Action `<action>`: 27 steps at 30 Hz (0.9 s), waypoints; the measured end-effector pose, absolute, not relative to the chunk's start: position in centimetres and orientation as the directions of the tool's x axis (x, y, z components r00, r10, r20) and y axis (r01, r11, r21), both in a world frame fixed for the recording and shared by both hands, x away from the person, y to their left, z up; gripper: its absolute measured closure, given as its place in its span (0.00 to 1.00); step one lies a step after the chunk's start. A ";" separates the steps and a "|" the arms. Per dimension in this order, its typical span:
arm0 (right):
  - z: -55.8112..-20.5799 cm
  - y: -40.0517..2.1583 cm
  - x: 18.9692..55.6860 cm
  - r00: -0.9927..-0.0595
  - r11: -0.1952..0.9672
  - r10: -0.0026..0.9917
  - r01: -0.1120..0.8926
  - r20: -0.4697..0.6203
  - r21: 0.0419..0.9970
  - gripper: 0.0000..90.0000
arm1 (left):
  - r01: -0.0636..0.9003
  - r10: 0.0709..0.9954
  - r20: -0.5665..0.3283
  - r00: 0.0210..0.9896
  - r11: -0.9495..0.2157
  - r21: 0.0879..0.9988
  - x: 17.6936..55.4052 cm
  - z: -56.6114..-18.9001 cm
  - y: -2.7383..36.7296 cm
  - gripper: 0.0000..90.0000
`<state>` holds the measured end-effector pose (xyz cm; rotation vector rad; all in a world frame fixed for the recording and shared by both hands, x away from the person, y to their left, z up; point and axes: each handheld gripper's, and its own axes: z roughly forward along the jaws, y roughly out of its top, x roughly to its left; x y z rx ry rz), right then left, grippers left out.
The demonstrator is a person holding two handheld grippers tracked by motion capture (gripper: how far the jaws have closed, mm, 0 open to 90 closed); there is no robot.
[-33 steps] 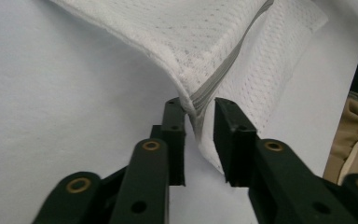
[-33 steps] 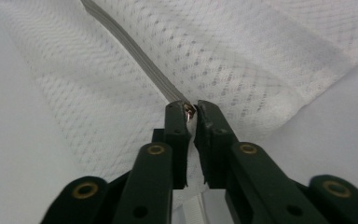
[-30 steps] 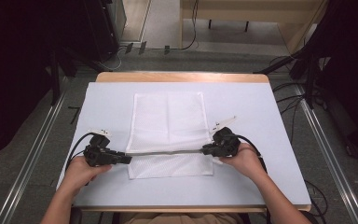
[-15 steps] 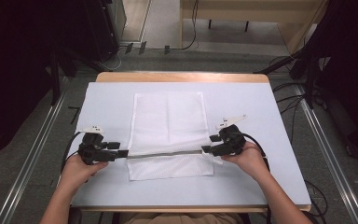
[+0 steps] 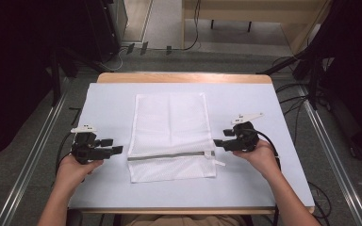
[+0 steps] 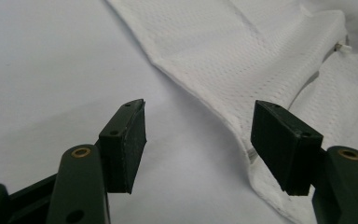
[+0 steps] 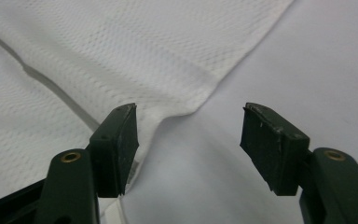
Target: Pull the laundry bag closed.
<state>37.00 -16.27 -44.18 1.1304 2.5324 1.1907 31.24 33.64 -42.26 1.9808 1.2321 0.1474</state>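
1. A white mesh bag (image 5: 170, 134) lies flat in the middle of the desk (image 5: 108, 101), its long axis running near to far, with a grey zip (image 5: 167, 156) crossing it left to right close to the near end
2. The left gripper (image 5: 114, 147) sits just off the bag's left edge, level with the zip; its jaws stand apart and hold nothing, and in the left gripper view the bag's edge (image 6: 205, 100) lies ahead and toward the right jaw
3. The right gripper (image 5: 218, 142) sits just beside the bag's right edge, by the zip's pull end; its jaws are also spread and empty, with the bag's edge (image 7: 186, 109) between and just ahead of them
4. Both hands flank the zip line, the bag between them; the right looks slightly nearer the cloth, so either edge is a short inward reach
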 end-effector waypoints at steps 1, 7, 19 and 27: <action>-44.2 -16.5 37.1 -0.707 0.402 0.682 0.576 0.187 0.712 0.41 | 0.710 0.805 -0.283 0.521 -0.225 0.668 31.3 -42.2 33.8 0.40; -44.3 -17.9 37.4 -0.674 0.372 0.718 0.581 0.172 0.724 0.39 | 0.697 0.821 -0.269 0.504 -0.203 0.687 31.2 -42.1 34.7 0.40; -44.5 -20.3 38.0 -0.616 0.316 0.772 0.589 0.160 0.744 0.36 | 0.697 0.844 -0.276 0.460 -0.151 0.701 31.3 -42.2 36.6 0.40; -44.8 -20.9 38.3 -0.587 0.293 0.793 0.602 0.164 0.742 0.34 | 0.704 0.858 -0.261 0.442 -0.152 0.694 31.6 -42.6 36.9 0.39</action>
